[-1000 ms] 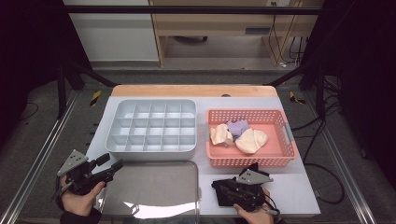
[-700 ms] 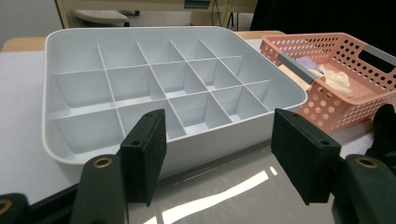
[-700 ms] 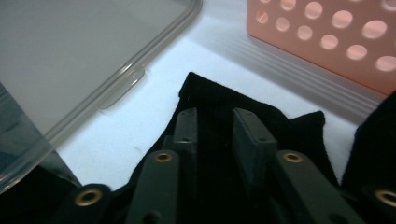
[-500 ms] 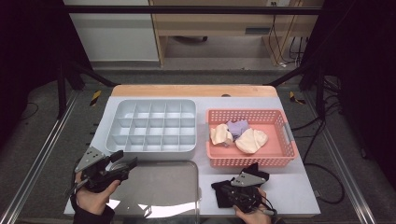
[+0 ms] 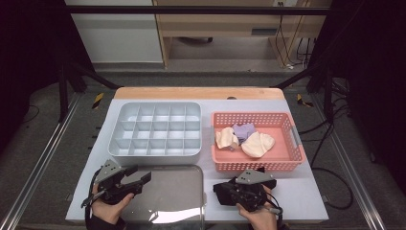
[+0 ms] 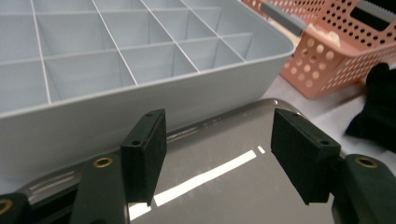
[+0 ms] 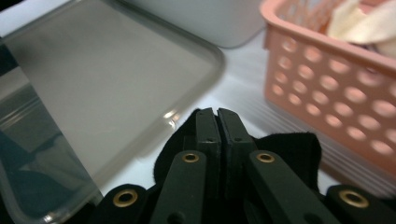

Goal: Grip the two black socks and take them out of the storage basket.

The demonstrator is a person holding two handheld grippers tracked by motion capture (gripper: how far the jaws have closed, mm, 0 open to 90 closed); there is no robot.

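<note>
Now the left gripper, jaws wide apart, has swung in from the desk's edge over the clear lid, likely to grasp it, while the right gripper stays closed on black cloth.

Things you can't see all of

The shiny clear plastic lid runs off the bottom edge of the high view. The soft black cloth is partly hidden under the right gripper, so its shape is hard to tell. In the left gripper view, the grey plastic box with many little square holes is cut off at the top and left, and the pink basket with round holes is cut off at the right.
</note>
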